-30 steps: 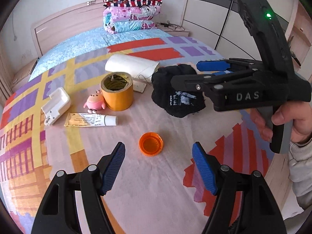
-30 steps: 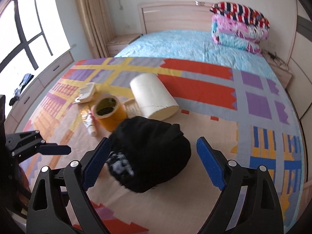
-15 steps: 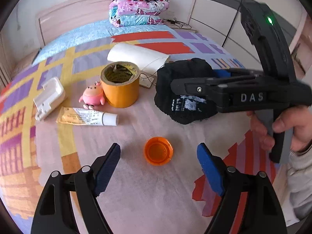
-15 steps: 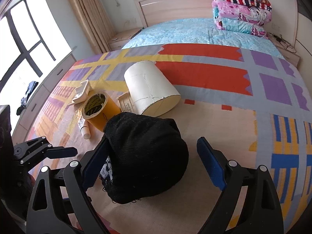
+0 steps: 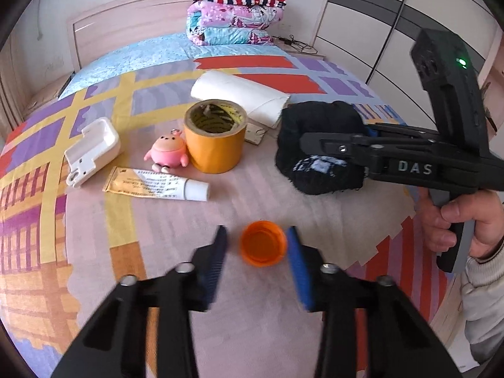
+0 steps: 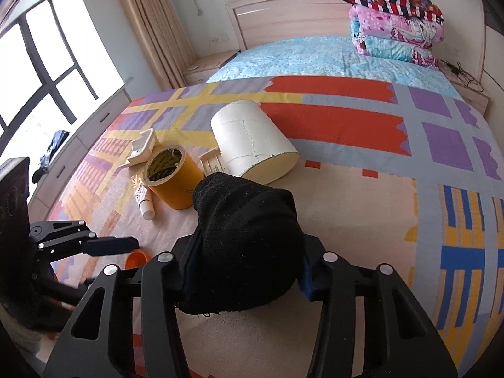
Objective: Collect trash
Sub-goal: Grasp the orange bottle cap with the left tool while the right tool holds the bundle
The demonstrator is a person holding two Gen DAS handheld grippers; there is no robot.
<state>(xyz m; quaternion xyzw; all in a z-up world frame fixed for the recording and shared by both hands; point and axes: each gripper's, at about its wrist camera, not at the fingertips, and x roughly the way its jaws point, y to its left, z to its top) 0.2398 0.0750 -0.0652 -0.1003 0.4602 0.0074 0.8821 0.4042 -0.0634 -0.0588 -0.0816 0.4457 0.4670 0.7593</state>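
An orange bottle cap lies open side up on the patterned bedspread. My left gripper has its jaws closed in around the cap; the right pad touches it and a small gap shows at the left pad. The cap also shows in the right wrist view. My right gripper is shut on a black knitted hat. In the left wrist view the hat lies to the right, with the right gripper across it.
An orange tape roll, a pink toy, a yellow-white tube, a white plastic case, a white lampshade-like cylinder and a small box lie behind. Folded quilts sit by the headboard.
Both grippers have closed: the left jaws came in around the orange cap and the right jaws closed on the black hat. Both moved forward a little.
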